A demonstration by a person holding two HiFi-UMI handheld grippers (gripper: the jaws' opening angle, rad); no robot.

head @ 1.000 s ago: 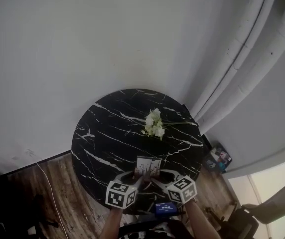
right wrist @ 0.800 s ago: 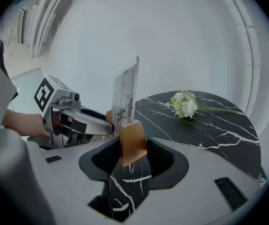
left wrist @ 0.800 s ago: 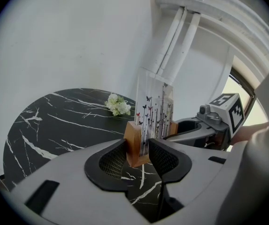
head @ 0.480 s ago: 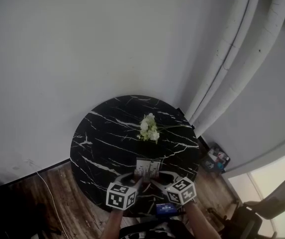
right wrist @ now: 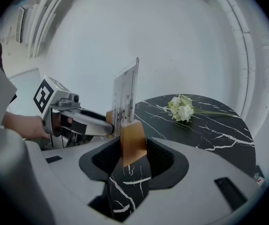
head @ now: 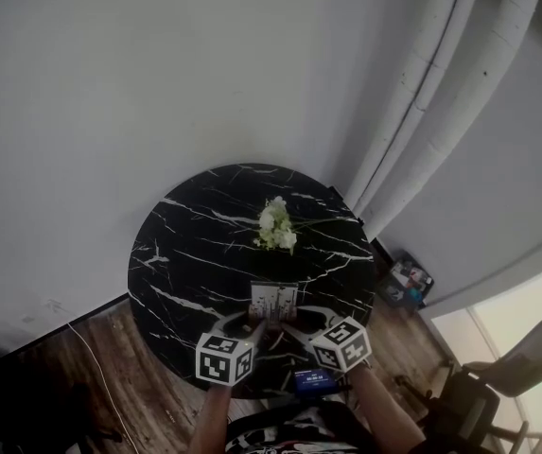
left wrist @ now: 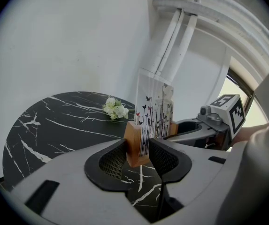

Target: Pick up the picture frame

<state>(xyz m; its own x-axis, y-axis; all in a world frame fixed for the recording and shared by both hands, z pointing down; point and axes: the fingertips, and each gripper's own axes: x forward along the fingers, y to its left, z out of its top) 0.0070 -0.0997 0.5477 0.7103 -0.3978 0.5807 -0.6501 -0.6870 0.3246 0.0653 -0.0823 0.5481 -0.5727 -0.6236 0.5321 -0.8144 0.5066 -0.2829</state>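
The picture frame (head: 273,301) is a clear pane printed with butterflies and stems (left wrist: 154,109), set in wooden end blocks (left wrist: 135,143). It stands upright above the near part of the round black marble table (head: 185,253). My left gripper (left wrist: 138,157) is shut on its left wooden block. My right gripper (right wrist: 133,156) is shut on the right wooden block (right wrist: 133,142). In the head view both marker cubes (head: 223,358) sit just below the frame, left and right of it.
A small bunch of white flowers (head: 274,224) lies near the table's middle, beyond the frame. White curtains (head: 422,112) hang at the right, a white wall behind. A cable (head: 91,353) runs over the wooden floor at the left. A chair (head: 526,367) stands at the far right.
The head view has shifted slightly, so table and flowers sit a little higher and more to the left. Both grippers keep their hold on the frame.
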